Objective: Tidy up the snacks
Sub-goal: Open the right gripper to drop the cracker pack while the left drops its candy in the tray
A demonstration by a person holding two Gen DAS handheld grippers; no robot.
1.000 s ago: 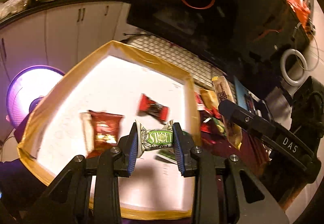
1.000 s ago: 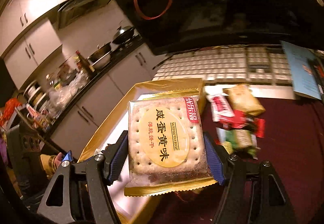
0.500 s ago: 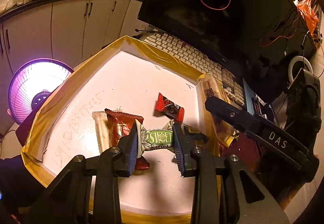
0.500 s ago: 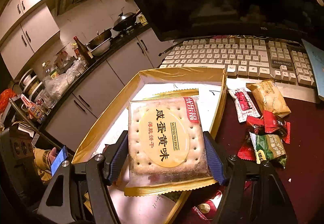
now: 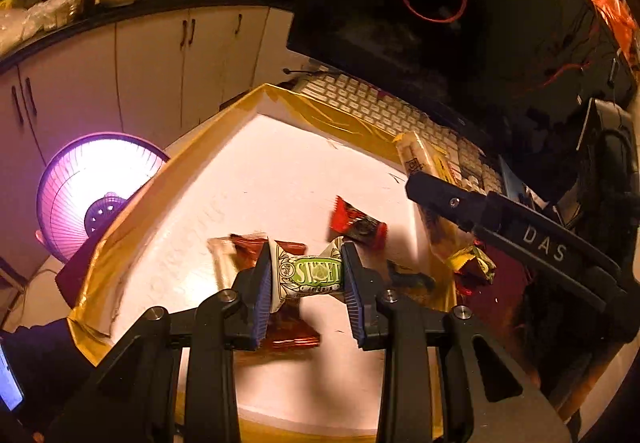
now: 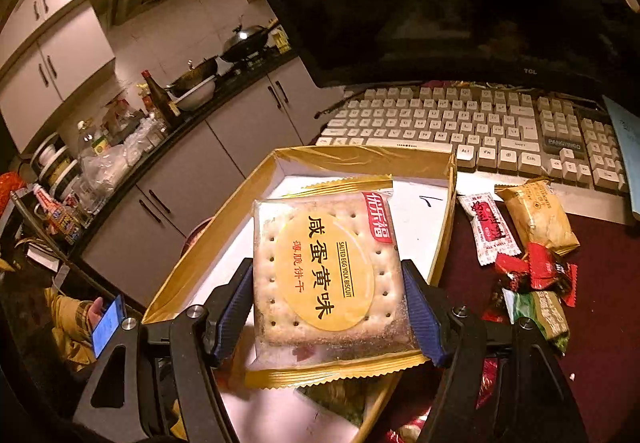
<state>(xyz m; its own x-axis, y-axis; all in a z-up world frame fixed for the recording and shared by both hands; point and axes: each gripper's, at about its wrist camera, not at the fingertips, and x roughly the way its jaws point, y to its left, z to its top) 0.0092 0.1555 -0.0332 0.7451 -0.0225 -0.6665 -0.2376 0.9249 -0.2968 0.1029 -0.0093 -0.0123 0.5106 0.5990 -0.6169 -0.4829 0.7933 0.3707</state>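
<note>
My left gripper [image 5: 307,281] is shut on a green and white candy [image 5: 314,274], held above the white floor of a gold-rimmed box [image 5: 132,219]. Inside the box lie a red candy [image 5: 357,223] and a dark red snack packet [image 5: 244,249] just under the held candy. My right gripper [image 6: 330,307] is shut on a square salted egg yolk biscuit pack [image 6: 330,275], hanging over the same gold box [image 6: 360,157] near its right wall. That biscuit pack [image 5: 416,159] and the right gripper's arm [image 5: 516,231] also show in the left wrist view at the box's right wall.
A pile of loose snacks [image 6: 528,243] lies on the dark red table right of the box. A white keyboard [image 6: 460,123] and a black monitor [image 6: 460,3] stand behind it. A purple fan heater [image 5: 96,187] glows to the left, beyond kitchen cabinets. A person with a phone [image 6: 106,325] sits at lower left.
My right gripper has carried the biscuit pack leftward, over the box's right wall. The left gripper has kept the green candy and barely shifted above the box.
</note>
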